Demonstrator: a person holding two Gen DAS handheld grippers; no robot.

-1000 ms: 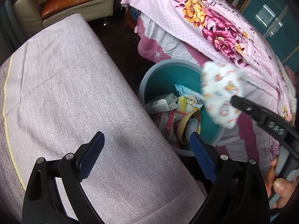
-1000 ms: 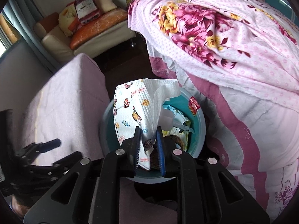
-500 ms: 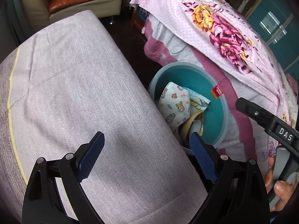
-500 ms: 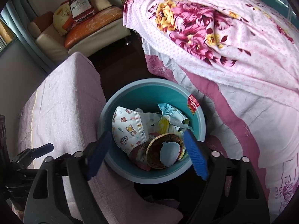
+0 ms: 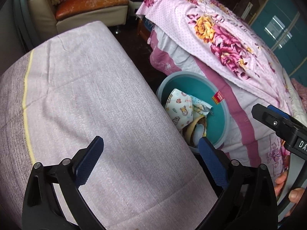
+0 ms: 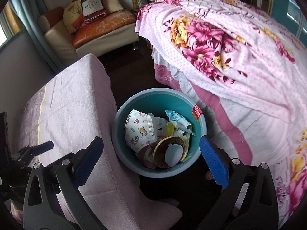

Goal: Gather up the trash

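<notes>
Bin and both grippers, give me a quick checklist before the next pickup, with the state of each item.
1. Mask inside the bin: ok, it lies on the other trash.
2. Right gripper empty: ok, jaws opening wide, nothing between them.
3. Left gripper empty: ok, jaws opening, only the cushion below.
4. Nothing hanging over the bin's rim: ok.
5. Room left in the bin: ok, the pile sits below the rim.
6. More trash to collect: cannot tell, none shows in either view.

"Hennessy" on bottle-shaped cushion (image 6: 91, 5), "DA" on right gripper (image 5: 276, 122)
</notes>
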